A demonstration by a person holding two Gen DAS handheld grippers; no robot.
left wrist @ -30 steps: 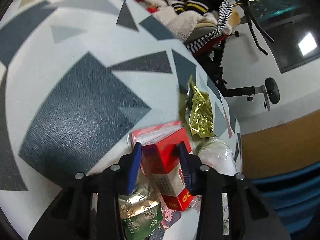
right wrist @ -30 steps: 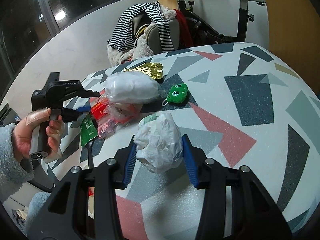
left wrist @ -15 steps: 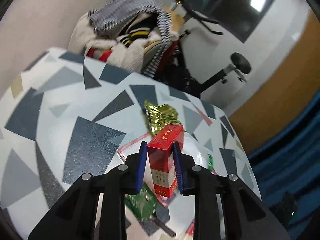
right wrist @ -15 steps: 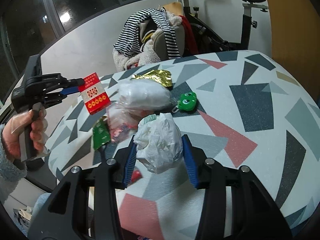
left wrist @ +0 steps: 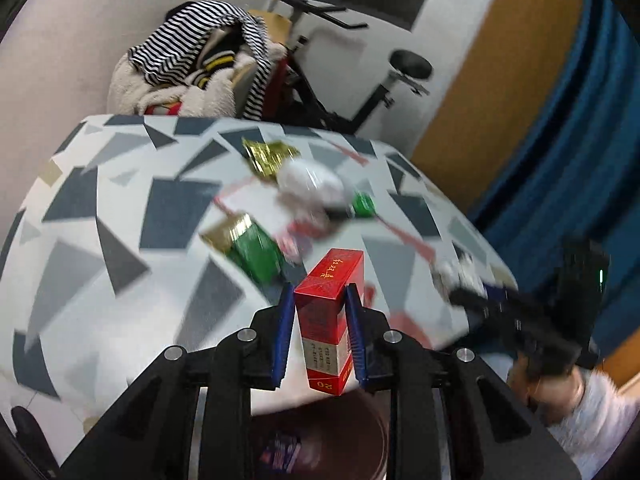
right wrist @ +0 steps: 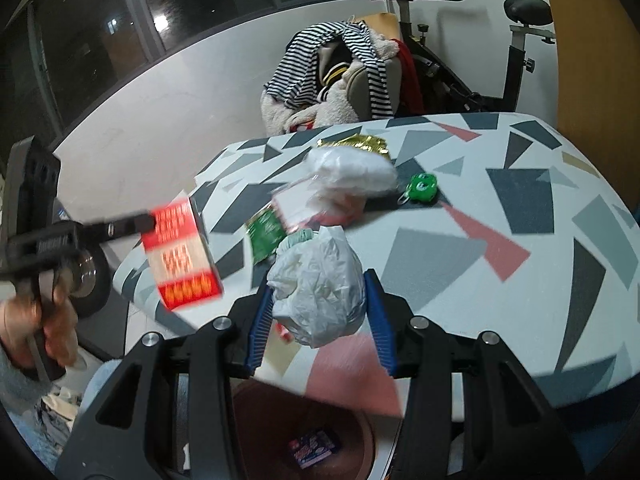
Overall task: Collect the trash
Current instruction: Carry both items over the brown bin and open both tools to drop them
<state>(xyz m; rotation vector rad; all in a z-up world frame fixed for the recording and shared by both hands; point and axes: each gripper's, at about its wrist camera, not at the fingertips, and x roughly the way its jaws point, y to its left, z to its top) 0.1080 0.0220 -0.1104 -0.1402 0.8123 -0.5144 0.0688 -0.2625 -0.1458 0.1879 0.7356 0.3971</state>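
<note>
My left gripper (left wrist: 320, 300) is shut on a red cigarette box (left wrist: 330, 312) and holds it in the air off the table's front edge, above a brown bin (left wrist: 320, 440). The box and left gripper also show in the right wrist view (right wrist: 182, 256). My right gripper (right wrist: 318, 284) is shut on a crumpled white plastic bag (right wrist: 320, 284), held above the same bin (right wrist: 304, 432). On the table lie a green packet (left wrist: 256, 252), a gold wrapper (left wrist: 268, 158), a white bag (right wrist: 352, 170) over a clear red-printed wrapper (right wrist: 296, 208), and a green frog charm (right wrist: 422, 186).
The table (right wrist: 520, 272) has a triangle pattern. A chair heaped with striped clothes (right wrist: 344, 76) and an exercise bike (right wrist: 500, 52) stand behind it. A small printed packet (right wrist: 316, 446) lies in the bin. A blue curtain (left wrist: 560, 140) hangs at the right.
My left gripper has lifted the red box off the table and swung it out over the bin. My right gripper has drawn back with the white bag to above the bin.
</note>
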